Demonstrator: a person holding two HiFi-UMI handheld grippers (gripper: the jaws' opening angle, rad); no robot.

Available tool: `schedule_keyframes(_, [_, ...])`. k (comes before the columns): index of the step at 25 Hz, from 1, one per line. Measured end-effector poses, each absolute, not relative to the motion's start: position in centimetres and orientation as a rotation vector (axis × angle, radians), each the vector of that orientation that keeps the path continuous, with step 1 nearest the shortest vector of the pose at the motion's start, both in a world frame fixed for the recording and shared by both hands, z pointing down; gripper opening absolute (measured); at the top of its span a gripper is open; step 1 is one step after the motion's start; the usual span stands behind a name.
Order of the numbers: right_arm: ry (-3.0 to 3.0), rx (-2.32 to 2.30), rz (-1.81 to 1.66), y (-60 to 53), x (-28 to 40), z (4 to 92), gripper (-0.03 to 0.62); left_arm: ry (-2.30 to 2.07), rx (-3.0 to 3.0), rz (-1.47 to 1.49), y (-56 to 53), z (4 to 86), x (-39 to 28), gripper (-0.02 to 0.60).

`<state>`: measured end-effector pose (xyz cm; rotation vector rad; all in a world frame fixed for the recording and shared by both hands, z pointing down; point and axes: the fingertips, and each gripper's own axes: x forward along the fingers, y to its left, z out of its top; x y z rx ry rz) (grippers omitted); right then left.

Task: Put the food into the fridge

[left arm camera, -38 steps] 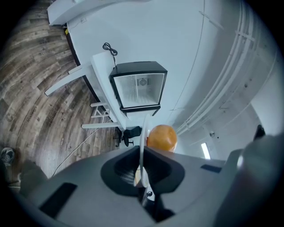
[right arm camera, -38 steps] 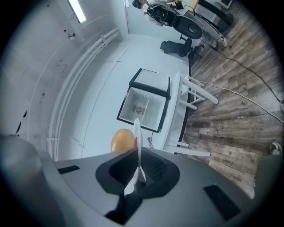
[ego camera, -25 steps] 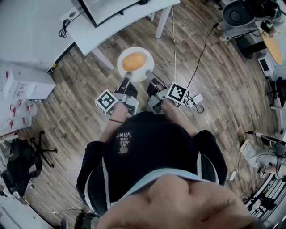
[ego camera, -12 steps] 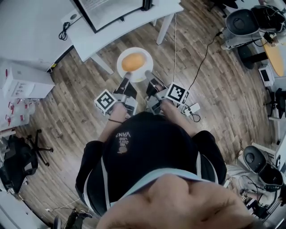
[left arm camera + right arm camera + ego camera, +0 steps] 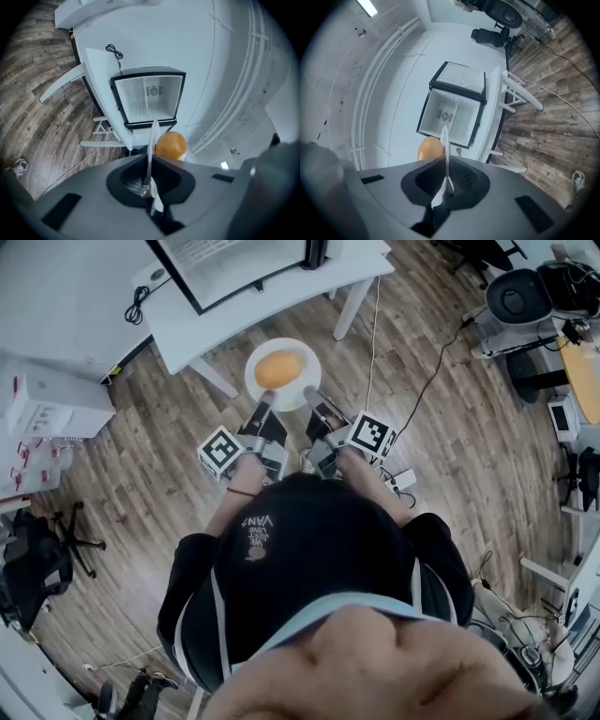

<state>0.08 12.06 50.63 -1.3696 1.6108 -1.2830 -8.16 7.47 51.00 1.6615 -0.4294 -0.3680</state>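
A white plate (image 5: pixel 302 388) with a round orange piece of food (image 5: pixel 279 368) on it hangs over the wood floor, in front of a white table (image 5: pixel 202 310). My left gripper (image 5: pixel 263 411) is shut on the plate's near left rim. My right gripper (image 5: pixel 313 403) is shut on the near right rim. On the table stands a small fridge (image 5: pixel 230 259), door open. The left gripper view has the plate (image 5: pixel 153 136) edge-on between the jaws of the gripper (image 5: pixel 149 180), the food (image 5: pixel 170 145) beyond, and the empty white fridge (image 5: pixel 147 96). In the right gripper view the gripper (image 5: pixel 445 180) holds the plate (image 5: pixel 445 140), with the food (image 5: pixel 430 149) and the fridge (image 5: pixel 453 114) beyond.
The table's white legs (image 5: pixel 344 289) stand just ahead. A cable (image 5: pixel 427 357) crosses the floor to a power strip (image 5: pixel 403 478) by my right side. White boxes (image 5: pixel 47 404) lie to the left, office chairs (image 5: pixel 517 298) to the right, and a black chair (image 5: pixel 37 563) lower left.
The table and fridge have shifted a little right and nearer in the head view. Both grippers keep hold of the plate, level, with the food still on it.
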Motion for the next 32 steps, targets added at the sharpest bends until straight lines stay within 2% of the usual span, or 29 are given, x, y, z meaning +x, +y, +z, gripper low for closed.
schedule_keyframes(32, [1.691, -1.246, -1.347, 8.0, 5.4, 50.7, 0.025, -0.524, 1.638, -0.423, 4.5, 51.4, -3.0, 0.032])
